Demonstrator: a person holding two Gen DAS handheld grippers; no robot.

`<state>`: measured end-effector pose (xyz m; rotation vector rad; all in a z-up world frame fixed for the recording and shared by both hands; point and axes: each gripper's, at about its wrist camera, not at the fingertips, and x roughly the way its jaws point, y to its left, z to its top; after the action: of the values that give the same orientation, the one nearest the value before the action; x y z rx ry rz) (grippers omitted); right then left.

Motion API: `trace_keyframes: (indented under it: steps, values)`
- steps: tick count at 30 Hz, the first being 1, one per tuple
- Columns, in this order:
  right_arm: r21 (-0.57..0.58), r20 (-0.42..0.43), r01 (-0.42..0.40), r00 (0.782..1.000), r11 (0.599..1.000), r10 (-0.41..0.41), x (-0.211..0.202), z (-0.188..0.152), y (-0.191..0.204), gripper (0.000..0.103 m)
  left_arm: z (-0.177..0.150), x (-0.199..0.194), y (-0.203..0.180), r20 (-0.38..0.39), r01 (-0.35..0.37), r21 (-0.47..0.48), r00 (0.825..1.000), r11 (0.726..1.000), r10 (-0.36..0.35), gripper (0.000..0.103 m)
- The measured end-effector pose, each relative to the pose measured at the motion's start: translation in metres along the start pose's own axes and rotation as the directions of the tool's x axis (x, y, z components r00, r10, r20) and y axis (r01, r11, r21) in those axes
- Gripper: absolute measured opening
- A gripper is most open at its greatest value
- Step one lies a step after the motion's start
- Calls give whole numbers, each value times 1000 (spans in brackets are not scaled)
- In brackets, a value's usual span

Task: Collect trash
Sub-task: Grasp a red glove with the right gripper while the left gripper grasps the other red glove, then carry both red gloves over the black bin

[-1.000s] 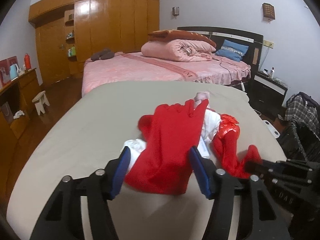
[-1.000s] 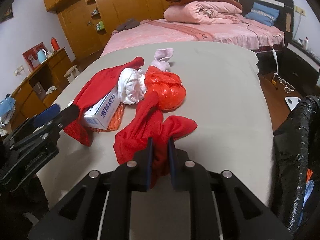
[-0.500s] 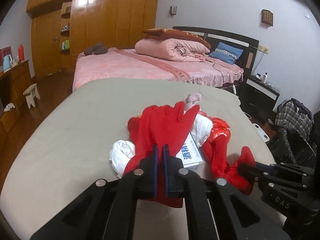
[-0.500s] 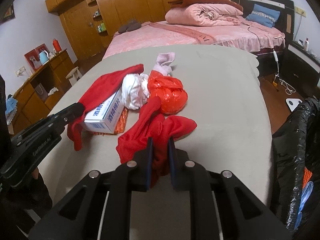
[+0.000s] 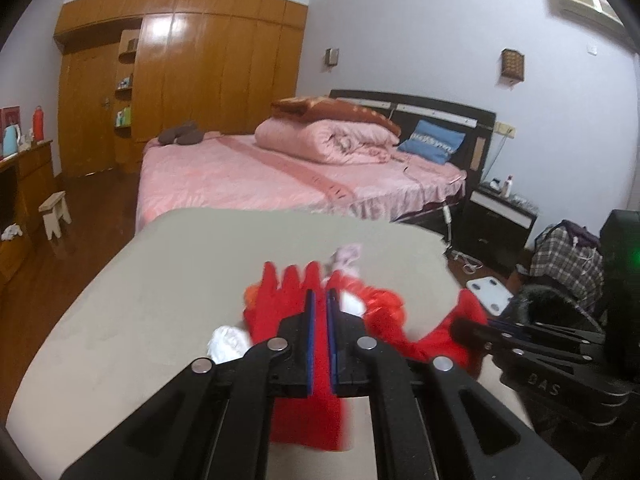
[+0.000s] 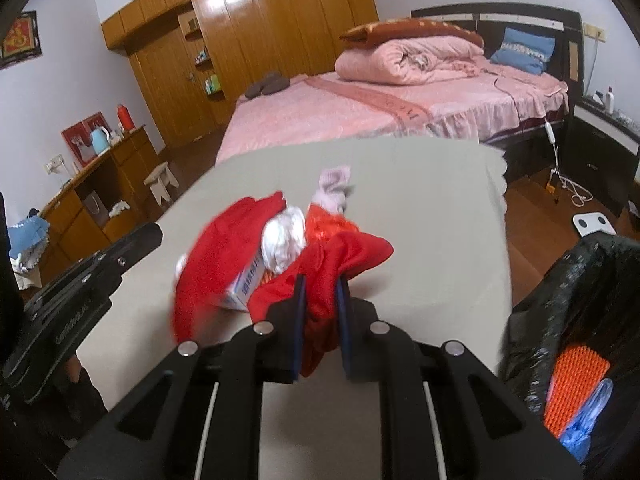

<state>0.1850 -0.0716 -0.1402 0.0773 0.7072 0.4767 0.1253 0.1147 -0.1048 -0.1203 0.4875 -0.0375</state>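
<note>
Both red cloths have lifted off the beige table since a second ago, and the left tongs, then spread, are now clamped.

Left wrist view: left gripper [image 5: 320, 300] pinches the red glove [image 5: 280, 300], which hangs between its blue pads over the beige table [image 5: 160, 300]; white wad [image 5: 226, 342] just left.

Right wrist view: right gripper [image 6: 322, 286] pinches the red cloth [image 6: 344, 252], bunched between its pads; small box [image 6: 248, 290] and black trash bag [image 6: 560, 312] to either side.

Blurred blue characters on white box [image 6: 245, 289], illegible. Embossed "BAS" on right gripper [image 5: 543, 378] body. Raised lettering on left gripper [image 6: 72, 322] body, unreadable.
</note>
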Motion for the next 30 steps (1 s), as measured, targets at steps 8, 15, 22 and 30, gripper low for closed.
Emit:
trace_keyframes:
  steps: [8, 15, 22, 30]
  values:
    - [13, 33, 15, 999, 1000, -16, -17, 6, -13, 14, -1, 2, -13, -23, 8, 11, 1000, 1000, -8, 5]
    - [38, -29, 23, 999, 999, -22, 7, -12, -20, 14, -23, 36, 0, -113, -99, 48, 988, 994, 104, 43]
    - [40, -78, 30, 997, 999, -27, 27, -25, -19, 14, -38, 68, 11, -189, -124, 39, 973, 992, 129, 57]
    - [53, -89, 44, 995, 998, -39, 40, -37, -16, 14, -41, 64, 24, -156, -117, -29, 982, 993, 111, 19]
